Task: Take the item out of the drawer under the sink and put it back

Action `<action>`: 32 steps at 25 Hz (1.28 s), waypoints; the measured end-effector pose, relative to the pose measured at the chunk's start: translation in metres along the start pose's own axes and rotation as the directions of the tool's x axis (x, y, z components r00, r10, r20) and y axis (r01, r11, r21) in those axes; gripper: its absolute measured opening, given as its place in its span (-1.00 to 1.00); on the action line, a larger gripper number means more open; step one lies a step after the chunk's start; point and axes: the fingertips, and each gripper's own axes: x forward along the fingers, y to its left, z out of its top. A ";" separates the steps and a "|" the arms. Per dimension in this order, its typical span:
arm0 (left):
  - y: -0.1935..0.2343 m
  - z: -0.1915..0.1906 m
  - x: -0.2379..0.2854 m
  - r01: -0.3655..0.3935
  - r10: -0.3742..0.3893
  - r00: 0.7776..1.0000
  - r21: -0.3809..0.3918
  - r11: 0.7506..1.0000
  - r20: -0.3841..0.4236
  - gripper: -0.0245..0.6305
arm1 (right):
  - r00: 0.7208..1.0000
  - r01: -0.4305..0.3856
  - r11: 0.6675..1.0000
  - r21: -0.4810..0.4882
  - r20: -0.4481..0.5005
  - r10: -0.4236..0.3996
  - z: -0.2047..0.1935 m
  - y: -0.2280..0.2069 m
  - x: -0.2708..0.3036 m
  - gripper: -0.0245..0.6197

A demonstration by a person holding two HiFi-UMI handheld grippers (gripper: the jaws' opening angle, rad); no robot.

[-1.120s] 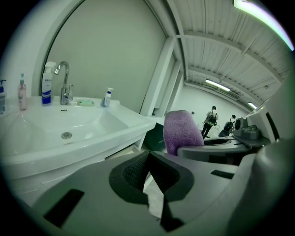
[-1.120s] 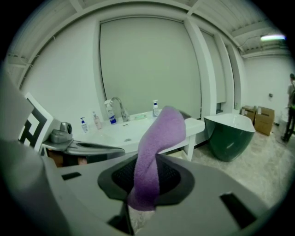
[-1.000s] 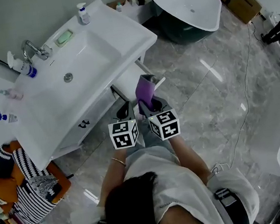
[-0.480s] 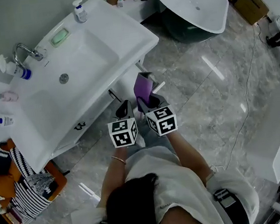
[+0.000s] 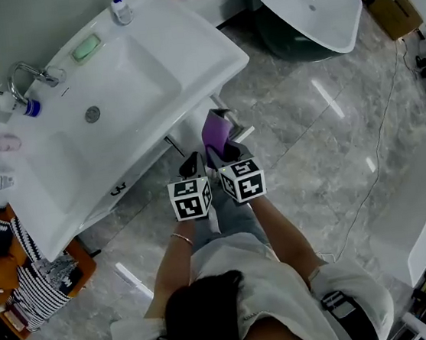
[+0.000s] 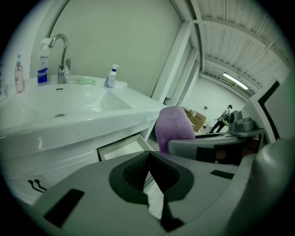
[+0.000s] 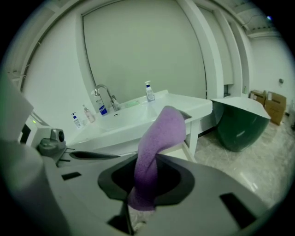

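Marble floor runs under the white sink [image 5: 122,88], whose drawer [image 6: 120,148] stands open. My right gripper [image 7: 144,186] is clamped on the purple towel [image 7: 159,136] - upright, just beside that drawer - while my left gripper [image 6: 147,177] has its jaws together, empty.

No legible lettering; bottle labels [image 6: 42,73] beside the sink [image 5: 206,47] are too small; a dark mark [image 5: 119,189] below the sink perhaps reads 3.
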 end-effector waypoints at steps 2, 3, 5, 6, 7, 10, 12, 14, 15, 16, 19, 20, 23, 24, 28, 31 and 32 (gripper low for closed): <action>0.002 -0.004 0.009 -0.010 0.010 1.000 -0.009 1.000 -0.014 -0.92 | 1.000 -0.005 1.000 0.005 -0.011 0.005 -0.002 -0.005 0.008 -0.63; 0.004 -0.005 0.013 -0.019 0.019 1.000 -0.019 1.000 -0.016 -0.92 | 1.000 -0.008 1.000 0.009 -0.015 0.008 -0.003 -0.008 0.013 -0.63; 0.012 -0.005 0.020 -0.046 0.045 0.999 -0.050 0.998 -0.017 -0.92 | 1.000 -0.014 1.000 0.028 -0.020 0.014 -0.005 -0.014 0.023 -0.63; 0.016 -0.005 0.023 -0.059 0.058 0.998 -0.063 0.996 -0.020 -0.92 | 1.000 -0.015 0.999 0.040 -0.025 0.016 -0.006 -0.017 0.028 -0.63; 0.020 -0.005 0.027 -0.070 0.068 0.997 -0.071 0.995 -0.021 -0.92 | 0.999 -0.014 0.999 0.050 -0.031 0.015 -0.007 -0.020 0.033 -0.63; 0.035 -0.007 0.037 -0.107 0.105 0.994 -0.093 0.990 -0.021 -0.92 | 0.999 -0.013 0.998 0.067 -0.050 0.016 -0.010 -0.029 0.047 -0.63; 0.042 -0.009 0.043 -0.120 0.118 0.993 -0.100 0.988 -0.026 -0.92 | 0.998 -0.015 0.997 0.072 -0.063 0.020 -0.015 -0.034 0.056 -0.63; 0.043 -0.013 0.053 -0.115 0.113 0.993 -0.086 0.990 -0.035 -0.92 | 0.997 -0.014 0.997 0.077 -0.080 0.020 -0.021 -0.041 0.064 -0.63; 0.043 -0.016 0.058 -0.111 0.108 0.993 -0.081 0.990 -0.039 -0.92 | 0.996 -0.013 0.997 0.078 -0.089 0.020 -0.024 -0.045 0.068 -0.63; 0.043 -0.019 0.064 -0.109 0.105 0.993 -0.081 0.991 -0.044 -0.92 | 0.995 -0.014 0.997 0.079 -0.098 0.022 -0.027 -0.047 0.072 -0.63; 0.045 -0.028 0.078 -0.107 0.101 0.993 -0.094 0.990 -0.067 -0.92 | 0.992 -0.029 0.996 0.080 -0.118 0.038 -0.035 -0.051 0.083 -0.63; 0.044 -0.029 0.083 -0.105 0.098 0.993 -0.098 0.990 -0.072 -0.92 | 0.991 -0.033 0.996 0.079 -0.123 0.043 -0.036 -0.053 0.086 -0.63; 0.046 -0.033 0.097 -0.108 0.100 0.991 -0.096 0.990 -0.086 -0.92 | 0.989 -0.038 0.997 0.071 -0.143 0.048 -0.040 -0.059 0.100 -0.63; 0.049 -0.035 0.101 -0.113 0.104 0.990 -0.096 0.989 -0.092 -0.92 | 0.988 -0.036 0.997 0.072 -0.150 0.047 -0.042 -0.061 0.105 -0.63; 0.061 -0.039 0.118 -0.131 0.116 0.987 -0.133 0.982 -0.112 -0.92 | 0.982 -0.037 0.995 0.092 -0.179 0.053 -0.049 -0.070 0.127 -0.63; 0.068 -0.044 0.130 -0.140 0.123 0.985 -0.134 0.981 -0.123 -0.92 | 0.977 -0.045 0.995 0.089 -0.204 0.063 -0.054 -0.075 0.145 -0.62; 0.068 -0.046 0.133 -0.141 0.124 0.984 -0.129 0.982 -0.129 -0.92 | 0.975 -0.045 0.995 0.089 -0.212 0.063 -0.056 -0.078 0.149 -0.62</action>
